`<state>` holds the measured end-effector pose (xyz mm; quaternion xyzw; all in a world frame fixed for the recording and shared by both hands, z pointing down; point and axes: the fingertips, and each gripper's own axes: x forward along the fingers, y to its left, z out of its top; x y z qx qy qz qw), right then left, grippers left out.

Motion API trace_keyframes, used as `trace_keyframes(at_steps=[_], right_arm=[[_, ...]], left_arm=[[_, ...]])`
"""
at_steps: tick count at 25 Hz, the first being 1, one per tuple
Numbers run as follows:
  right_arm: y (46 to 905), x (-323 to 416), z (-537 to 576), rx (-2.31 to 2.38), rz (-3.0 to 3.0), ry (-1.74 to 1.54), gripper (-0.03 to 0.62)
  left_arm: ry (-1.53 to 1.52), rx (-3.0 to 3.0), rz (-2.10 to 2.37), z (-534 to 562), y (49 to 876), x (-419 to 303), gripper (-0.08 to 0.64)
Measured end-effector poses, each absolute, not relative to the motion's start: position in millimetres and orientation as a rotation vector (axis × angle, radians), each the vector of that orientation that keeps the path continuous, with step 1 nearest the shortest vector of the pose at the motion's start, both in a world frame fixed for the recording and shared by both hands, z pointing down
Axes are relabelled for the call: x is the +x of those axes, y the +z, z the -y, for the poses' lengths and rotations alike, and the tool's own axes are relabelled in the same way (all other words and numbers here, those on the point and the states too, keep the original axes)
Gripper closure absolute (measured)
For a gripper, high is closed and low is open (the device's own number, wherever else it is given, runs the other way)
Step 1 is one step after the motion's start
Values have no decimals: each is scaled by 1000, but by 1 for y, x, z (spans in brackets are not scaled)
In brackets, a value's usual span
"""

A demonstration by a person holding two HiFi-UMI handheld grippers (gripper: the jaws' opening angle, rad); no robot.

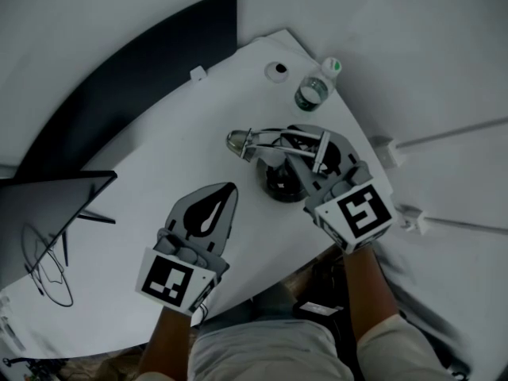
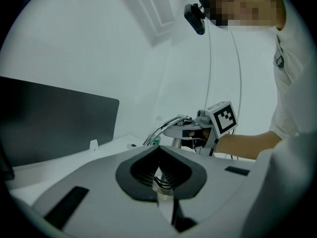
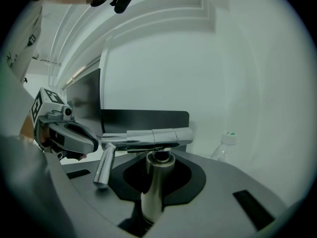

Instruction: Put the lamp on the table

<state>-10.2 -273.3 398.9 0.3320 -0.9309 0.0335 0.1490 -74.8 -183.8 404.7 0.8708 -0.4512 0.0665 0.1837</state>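
Observation:
The lamp has a round black base (image 1: 279, 184), a chrome stem (image 3: 154, 182) and a chrome arm ending in a head (image 1: 238, 142). Its base is low over or on the white table (image 1: 159, 145); I cannot tell which. My right gripper (image 1: 297, 151) is shut on the stem, which stands between its jaws in the right gripper view, with the arm (image 3: 148, 135) lying across above. My left gripper (image 1: 228, 190) hovers left of the lamp, shut and holding nothing. From the left gripper view the lamp (image 2: 171, 127) and the right gripper (image 2: 197, 132) show ahead.
A plastic bottle (image 1: 315, 88) stands at the table's far corner, beside a small dark round thing (image 1: 276, 71). A dark panel (image 1: 135, 78) runs behind the table. A dark screen on a stand (image 1: 48, 205) and a looped cable (image 1: 46, 270) sit at the left.

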Motion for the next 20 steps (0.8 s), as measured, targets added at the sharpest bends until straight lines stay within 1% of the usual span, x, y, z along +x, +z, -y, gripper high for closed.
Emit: trace_keyframes(at_steps=[20], right_arm=[[408,-14,273,959,2665,81,528]], left_arm=[[198,2453,1271,182,410,-73,557]])
